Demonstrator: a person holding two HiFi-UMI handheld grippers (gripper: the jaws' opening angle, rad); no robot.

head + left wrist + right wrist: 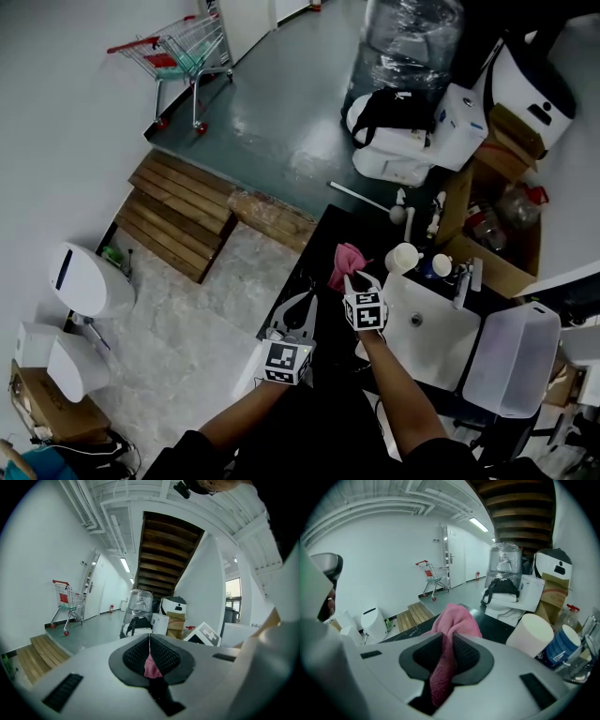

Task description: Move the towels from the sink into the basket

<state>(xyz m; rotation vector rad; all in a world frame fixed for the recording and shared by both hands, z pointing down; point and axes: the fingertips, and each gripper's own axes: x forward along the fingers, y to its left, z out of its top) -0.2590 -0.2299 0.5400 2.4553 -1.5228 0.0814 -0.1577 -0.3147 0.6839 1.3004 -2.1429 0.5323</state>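
Clenching a bunched fold of the pink towel point(457, 618), the right tongs point(448, 641) have both pads pressed into the cloth. The towel is clear of the sink point(441, 356), held over dark counter just ahead of the tips.

The left tongs point(150, 640) are closed too, tips meeting. A pink sliver point(152, 666) sits caught low between the pads. It is likely a pinched scrap of cloth, though the head view shows no pink there.

Handling, by judgement: light, soft, limp terry, not fragile and not slippery, so the ribbed pads should bite well. The present hold on a thick fold looks sound. A single edge would be likelier to slide out.

The long axis follows the right tongs' own line. A loose tail hangs back under the throat, the cloth runs through the pads, and a rounded bunch lies beyond the tips, pointing away from the holder.

The sink is immediately right of the right tongs. The basket point(511, 366) is further right, past the sink, so the carry needs a swing that way.
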